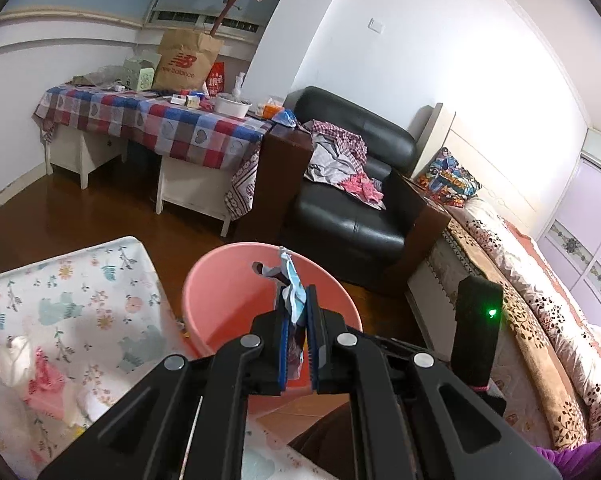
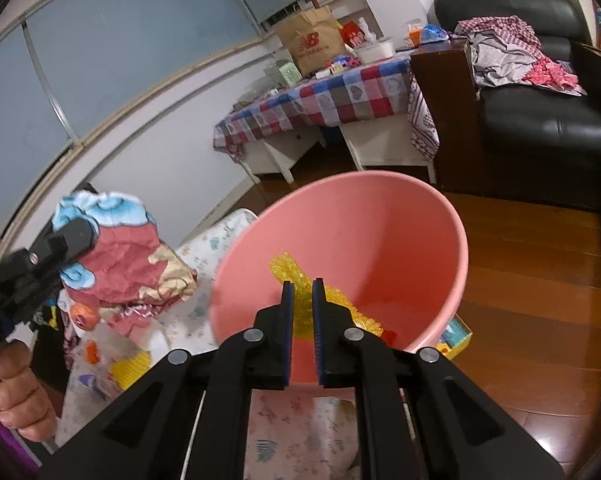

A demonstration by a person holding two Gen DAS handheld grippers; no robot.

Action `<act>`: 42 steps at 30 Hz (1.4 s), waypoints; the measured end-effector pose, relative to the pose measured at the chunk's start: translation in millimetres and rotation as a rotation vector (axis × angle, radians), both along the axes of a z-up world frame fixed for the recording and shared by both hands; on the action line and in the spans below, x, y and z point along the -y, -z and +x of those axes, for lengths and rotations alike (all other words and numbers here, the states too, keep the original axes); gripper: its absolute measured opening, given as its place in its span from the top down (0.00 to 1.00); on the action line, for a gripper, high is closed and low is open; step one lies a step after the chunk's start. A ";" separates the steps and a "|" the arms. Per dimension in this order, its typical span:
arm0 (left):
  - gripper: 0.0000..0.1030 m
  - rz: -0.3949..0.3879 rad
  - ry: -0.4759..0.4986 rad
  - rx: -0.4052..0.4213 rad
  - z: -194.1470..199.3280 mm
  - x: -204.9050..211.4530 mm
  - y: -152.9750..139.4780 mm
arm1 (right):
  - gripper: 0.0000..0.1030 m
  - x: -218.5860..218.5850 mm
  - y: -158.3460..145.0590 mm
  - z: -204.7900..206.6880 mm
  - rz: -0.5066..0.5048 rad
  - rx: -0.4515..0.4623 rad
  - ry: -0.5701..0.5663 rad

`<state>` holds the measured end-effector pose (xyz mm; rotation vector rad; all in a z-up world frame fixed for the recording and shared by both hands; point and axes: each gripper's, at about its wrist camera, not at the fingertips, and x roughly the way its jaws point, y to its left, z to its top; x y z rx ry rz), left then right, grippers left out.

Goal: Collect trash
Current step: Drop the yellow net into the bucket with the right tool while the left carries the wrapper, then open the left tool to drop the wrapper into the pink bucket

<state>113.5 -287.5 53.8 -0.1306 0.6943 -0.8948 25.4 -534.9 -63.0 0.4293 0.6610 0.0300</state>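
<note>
"new balance" paper bag [image 1: 182,65] behind; left gripper [image 1: 298,312] clenched on wrapper [image 2: 128,252], right gripper [image 2: 301,304] on yellow plastic [image 2: 300,280].

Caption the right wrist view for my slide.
Right gripper clamps crinkly yellow plastic wrapper over the round pink plastic bin; left gripper holds crumpled colourful paper.

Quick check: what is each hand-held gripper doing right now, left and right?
Left hand-held gripper: shut on a crumpled wrapper.
Right hand-held gripper: shut on yellow plastic trash, over the pink bin.
</note>
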 end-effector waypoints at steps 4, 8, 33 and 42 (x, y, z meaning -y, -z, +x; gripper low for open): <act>0.94 0.018 0.002 -0.012 7.3 14.8 9.5 | 0.90 4.2 6.3 3.2 0.009 -0.021 0.009; 0.94 0.036 0.001 -0.024 14.2 22.7 19.3 | 0.90 6.2 10.7 1.2 0.013 -0.029 0.014; 0.94 0.063 0.009 -0.064 21.9 34.1 40.3 | 0.68 7.7 13.0 0.5 0.030 -0.050 0.006; 0.87 0.074 -0.002 -0.071 21.0 36.9 44.7 | 0.68 3.8 13.4 -0.8 0.028 -0.055 0.005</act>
